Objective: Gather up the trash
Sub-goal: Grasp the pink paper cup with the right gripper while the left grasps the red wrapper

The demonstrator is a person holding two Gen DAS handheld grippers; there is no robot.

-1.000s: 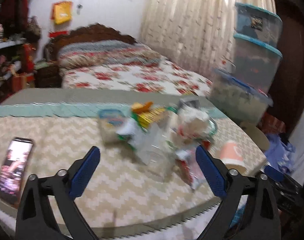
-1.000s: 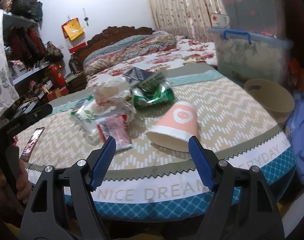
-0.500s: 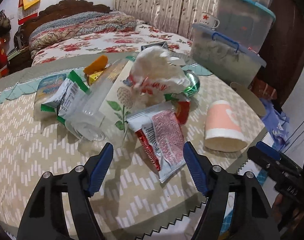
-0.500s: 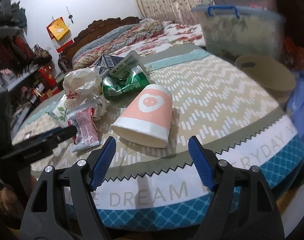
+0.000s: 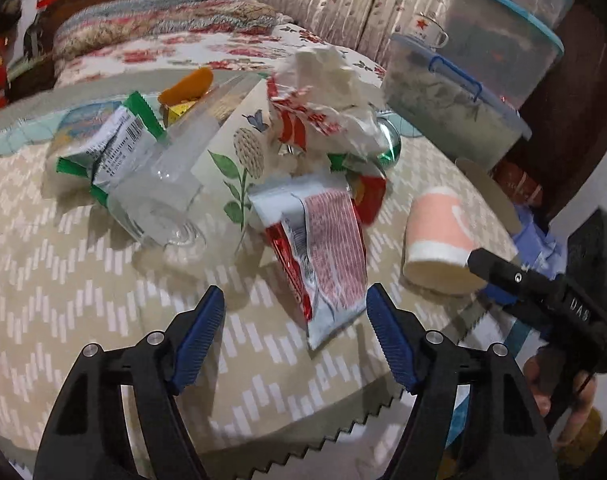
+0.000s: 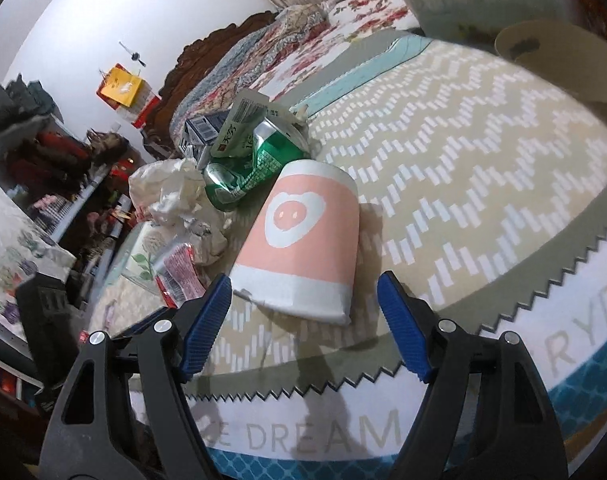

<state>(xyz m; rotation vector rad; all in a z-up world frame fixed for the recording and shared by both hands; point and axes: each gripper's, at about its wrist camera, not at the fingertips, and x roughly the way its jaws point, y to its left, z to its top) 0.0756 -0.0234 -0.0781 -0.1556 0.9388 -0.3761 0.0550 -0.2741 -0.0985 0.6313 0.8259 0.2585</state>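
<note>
A heap of trash lies on the round table [image 5: 83, 288]. My left gripper [image 5: 295, 336] is open, just short of a red and silver snack wrapper [image 5: 327, 248]. Behind it lie a clear plastic cup [image 5: 159, 208], a green-edged wrapper [image 5: 115, 144], a flower-printed carton [image 5: 239, 152] and crumpled white paper [image 5: 327, 84]. My right gripper [image 6: 303, 320] is open, its jaws on either side of the rim of a pink paper cup [image 6: 303, 240] lying on its side, also seen in the left wrist view [image 5: 435, 248]. A crushed green can [image 6: 255, 164] lies behind the cup.
A beige bin [image 6: 563, 56] stands past the table's far right edge. Stacked plastic storage boxes [image 5: 463, 100] stand beside it. A bed [image 5: 163, 40] lies behind the table. The right gripper's body [image 5: 551, 304] shows at the table's right edge.
Both grippers have moved closer to the table. The left now sits near the snack wrapper, and the right has tilted and closed in on the pink cup.
</note>
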